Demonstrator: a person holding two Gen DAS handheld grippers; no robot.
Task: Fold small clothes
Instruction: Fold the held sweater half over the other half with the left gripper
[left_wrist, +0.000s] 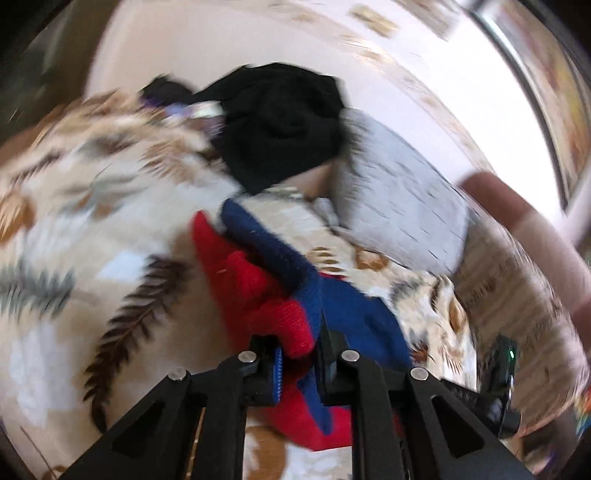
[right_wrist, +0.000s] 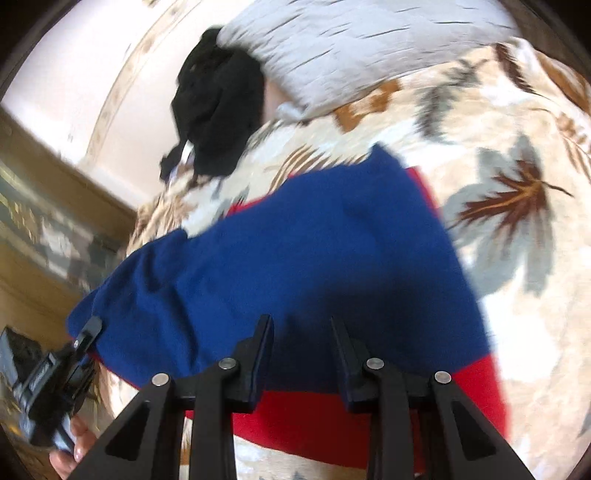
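In the left wrist view, the left tongs (left_wrist: 299, 354) are standing at the bottom centre of the frame and are gripping a red and blue knitted garment (left_wrist: 258, 284), with the fabric pinched between the two fingers. The garment is lying on a bed cover with a leaf pattern (left_wrist: 92, 221) and is stretching up toward the centre of the frame. Above it, a black garment (left_wrist: 280, 122) is lying crumpled, and a grey pillow (left_wrist: 402, 206) is lying to the right of it.

In the right wrist view, the right tongs (right_wrist: 301, 332) are standing apart at the bottom centre, directly over the blue part of the garment (right_wrist: 295, 236); no fabric is showing between the fingers. The left tongs (right_wrist: 86, 336) are showing at the lower left, at the blue edge. This view is blurred.
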